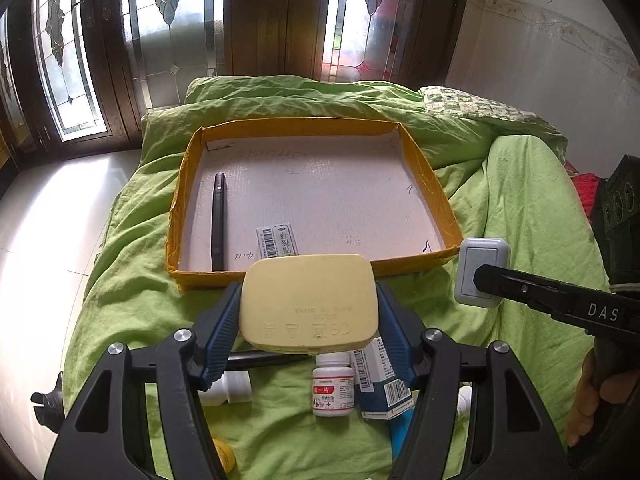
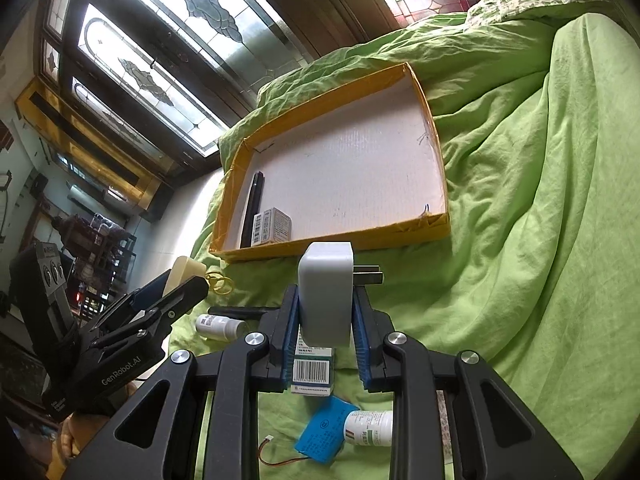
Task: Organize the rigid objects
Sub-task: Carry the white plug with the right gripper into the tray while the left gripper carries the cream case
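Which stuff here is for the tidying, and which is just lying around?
For the tidying: cream case in left gripper, grey plug in right gripper, yellow tray, pill bottle.

Just there: green blanket, windows.

A rumpled green bedspread (image 1: 520, 208) fills the frame's middle; a patterned pillow (image 1: 472, 106) lies upper right. Stained-glass windows (image 1: 172, 20) span the top; pale floor (image 1: 44, 220) shows at left.

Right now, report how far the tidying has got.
Done: a black pen and a small carton lie in the yellow tray. In hand: the left gripper clamps a cream case; the right gripper clamps a grey plug. Left on the green sheet: bottles, a boxed carton, a blue battery.
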The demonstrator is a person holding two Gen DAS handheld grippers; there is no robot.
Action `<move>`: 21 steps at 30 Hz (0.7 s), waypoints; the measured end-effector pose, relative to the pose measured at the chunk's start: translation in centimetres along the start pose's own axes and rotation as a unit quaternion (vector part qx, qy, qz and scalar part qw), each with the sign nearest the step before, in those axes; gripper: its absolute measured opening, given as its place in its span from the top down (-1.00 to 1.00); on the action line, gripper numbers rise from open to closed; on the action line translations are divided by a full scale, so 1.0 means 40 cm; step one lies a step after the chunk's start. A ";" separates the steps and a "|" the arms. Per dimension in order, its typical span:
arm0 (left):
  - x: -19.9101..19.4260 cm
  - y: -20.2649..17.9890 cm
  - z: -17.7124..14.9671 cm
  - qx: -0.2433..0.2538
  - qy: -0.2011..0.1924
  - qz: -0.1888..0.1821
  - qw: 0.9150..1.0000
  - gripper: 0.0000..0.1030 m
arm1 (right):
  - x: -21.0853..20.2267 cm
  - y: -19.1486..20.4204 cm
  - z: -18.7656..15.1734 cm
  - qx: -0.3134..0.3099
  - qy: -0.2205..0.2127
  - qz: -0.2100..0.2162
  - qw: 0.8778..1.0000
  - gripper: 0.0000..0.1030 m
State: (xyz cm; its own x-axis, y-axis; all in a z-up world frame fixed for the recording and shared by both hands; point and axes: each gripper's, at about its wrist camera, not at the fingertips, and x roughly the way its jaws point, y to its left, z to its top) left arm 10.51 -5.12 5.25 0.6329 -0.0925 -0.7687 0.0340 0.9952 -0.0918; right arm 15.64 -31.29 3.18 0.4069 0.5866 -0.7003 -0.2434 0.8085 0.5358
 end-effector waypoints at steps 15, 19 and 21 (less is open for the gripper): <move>0.158 -0.049 0.106 0.000 0.020 -0.013 1.000 -0.24 | 0.104 -0.051 0.191 -0.031 0.017 -0.036 0.999 0.57; 0.208 -0.061 0.132 -0.002 0.023 -0.017 1.000 -0.24 | 0.134 -0.087 0.202 -0.019 0.031 -0.040 0.999 0.57; 0.234 -0.066 0.140 -0.001 0.027 -0.017 0.999 -0.24 | 0.149 -0.100 0.203 -0.014 0.038 -0.044 0.998 0.57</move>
State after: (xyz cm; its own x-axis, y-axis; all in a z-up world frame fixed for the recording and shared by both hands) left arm 20.68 -8.45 1.86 0.5885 -0.1281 -0.7983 0.0541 0.9914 -0.1193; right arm 26.17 -31.41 0.70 0.3604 0.5138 -0.7785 -0.2344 0.8577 0.4576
